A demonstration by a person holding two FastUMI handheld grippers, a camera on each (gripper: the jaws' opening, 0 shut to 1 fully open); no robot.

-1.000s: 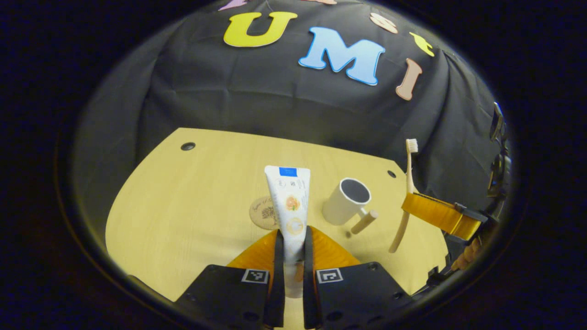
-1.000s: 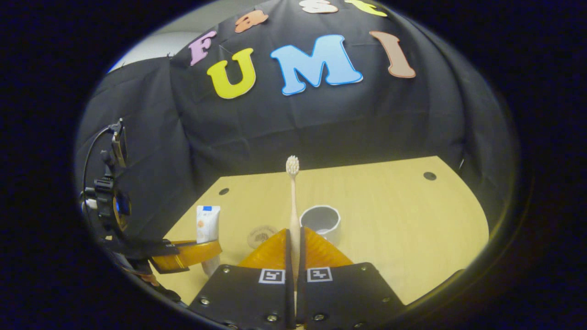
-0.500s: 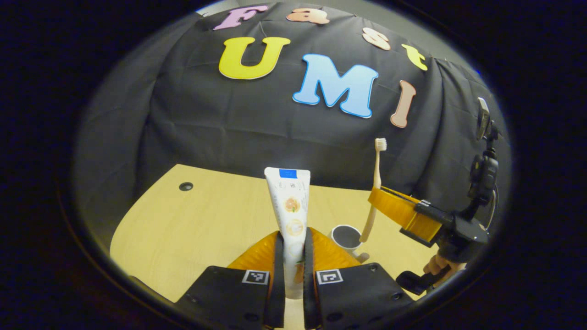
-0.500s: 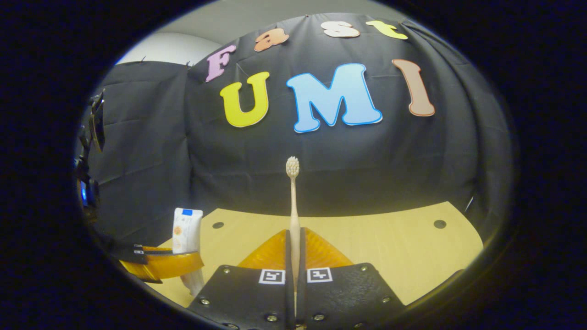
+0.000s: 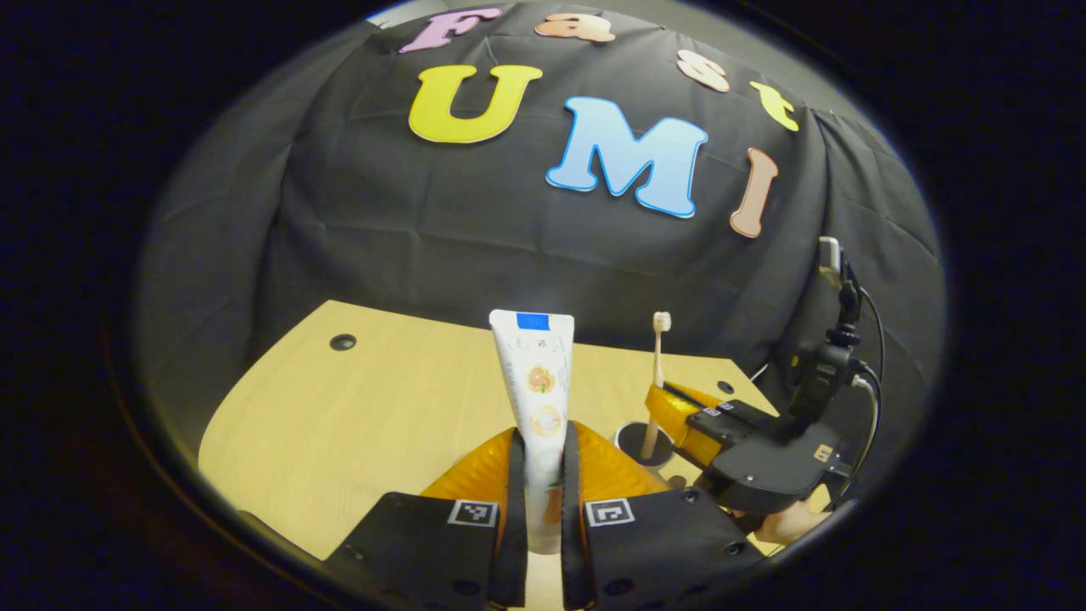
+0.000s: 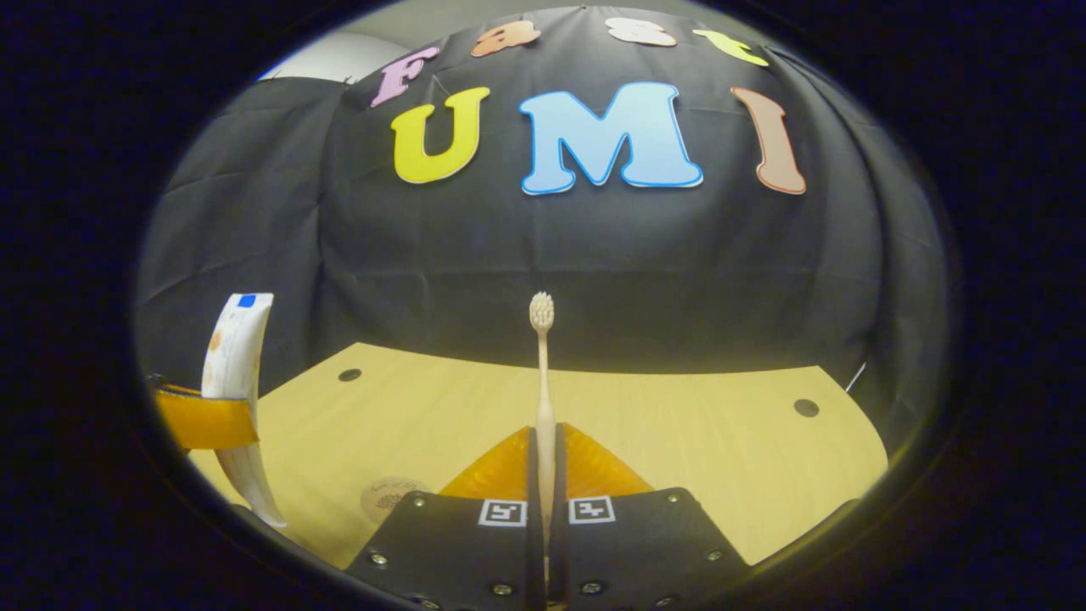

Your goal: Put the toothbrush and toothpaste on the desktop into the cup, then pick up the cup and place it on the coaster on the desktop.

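Observation:
My left gripper (image 5: 539,445) is shut on the white toothpaste tube (image 5: 536,378), which stands upright above the desk. My right gripper (image 6: 543,445) is shut on the beige toothbrush (image 6: 542,382), bristles up. In the left gripper view the right gripper (image 5: 653,416) holds the toothbrush (image 5: 656,365) over the white cup (image 5: 642,447), and the handle's lower end dips into the cup's mouth. The round coaster (image 6: 386,496) lies on the desk at the lower left of the right gripper view. There too, the left gripper (image 6: 216,422) holds the tube (image 6: 235,348). The right gripper's body hides the cup in its own view.
The yellow wooden desk (image 5: 365,407) has small dark holes (image 5: 343,342) near its back corners and ends at the black cloth wall. A hand (image 5: 785,530) holds the right gripper's black body (image 5: 768,462) at the desk's right side.
The right gripper has carried the toothbrush left and down, from beside the cup to its mouth. The left gripper has tilted up, keeping the tube.

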